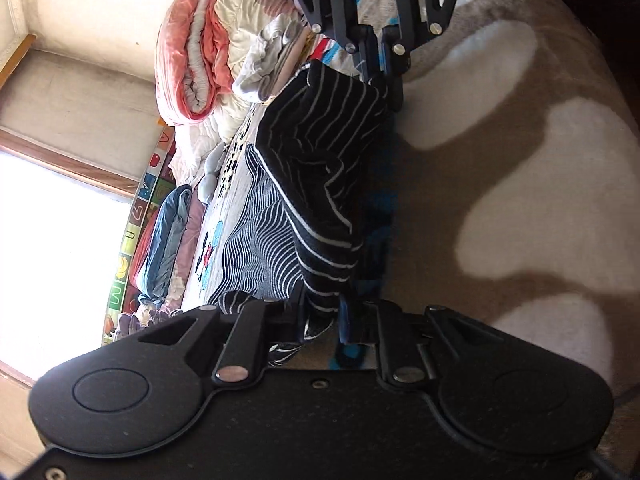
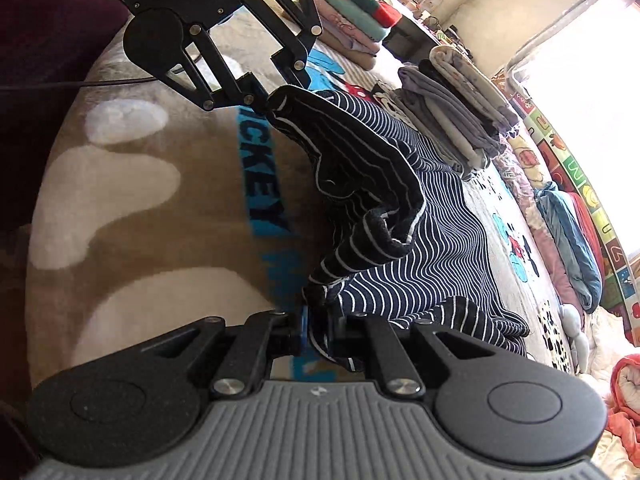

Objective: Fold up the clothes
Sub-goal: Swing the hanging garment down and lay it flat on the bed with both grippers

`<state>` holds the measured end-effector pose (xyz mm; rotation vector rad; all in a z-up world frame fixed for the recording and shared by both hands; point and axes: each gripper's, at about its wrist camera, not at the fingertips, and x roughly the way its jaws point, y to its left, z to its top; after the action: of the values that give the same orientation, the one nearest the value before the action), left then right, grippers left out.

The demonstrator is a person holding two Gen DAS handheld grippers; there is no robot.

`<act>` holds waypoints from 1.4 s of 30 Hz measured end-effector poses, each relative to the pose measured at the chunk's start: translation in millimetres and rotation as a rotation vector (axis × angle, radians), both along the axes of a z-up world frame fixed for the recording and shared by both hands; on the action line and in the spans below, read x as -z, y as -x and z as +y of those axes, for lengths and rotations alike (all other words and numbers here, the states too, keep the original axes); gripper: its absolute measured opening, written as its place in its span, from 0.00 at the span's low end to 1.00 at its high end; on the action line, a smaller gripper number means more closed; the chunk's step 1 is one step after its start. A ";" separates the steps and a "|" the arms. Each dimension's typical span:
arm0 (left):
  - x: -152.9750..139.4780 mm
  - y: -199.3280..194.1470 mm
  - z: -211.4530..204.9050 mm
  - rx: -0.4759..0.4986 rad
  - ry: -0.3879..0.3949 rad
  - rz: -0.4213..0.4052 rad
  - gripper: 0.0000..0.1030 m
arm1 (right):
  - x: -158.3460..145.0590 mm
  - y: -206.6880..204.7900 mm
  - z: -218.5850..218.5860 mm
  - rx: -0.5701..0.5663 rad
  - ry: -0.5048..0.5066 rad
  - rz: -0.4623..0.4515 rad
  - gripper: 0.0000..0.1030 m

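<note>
Bed (image 2: 120, 200) covered by a brown and white blanket (image 1: 500, 184) with blue lettering. On it lies a dark blue striped shirt (image 2: 440, 240), mostly flat, its near edge lifted into a taut ridge between the two grippers. Stacks of folded clothes (image 2: 452, 112) sit beyond the shirt. Left gripper (image 1: 336, 320): jaws closed on the shirt edge. Right gripper (image 2: 318, 330): jaws closed on the same edge, at its other end.

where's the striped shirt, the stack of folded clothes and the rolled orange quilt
striped shirt (image 2: 440, 216): right wrist view, flat part on the bed
stack of folded clothes (image 2: 452, 108): right wrist view, grey layers
rolled orange quilt (image 1: 188, 52): left wrist view, rolled end
</note>
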<state>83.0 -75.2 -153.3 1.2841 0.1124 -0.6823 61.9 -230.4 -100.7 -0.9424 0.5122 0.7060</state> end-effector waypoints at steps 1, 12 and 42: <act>3.7 6.3 1.7 -0.001 -0.004 -0.003 0.12 | 2.8 6.4 1.8 -0.005 0.011 -0.003 0.10; 32.7 51.4 9.5 0.017 -0.064 -0.084 0.11 | 23.7 40.7 2.0 0.010 0.090 -0.052 0.10; -29.4 58.9 -0.5 -0.195 0.203 0.181 0.05 | -2.5 60.9 7.8 0.105 0.011 -0.039 0.08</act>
<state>24.0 -75.7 -123.9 1.0005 0.3051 -0.6238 1.0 -222.6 -98.2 -0.9307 0.5274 0.5900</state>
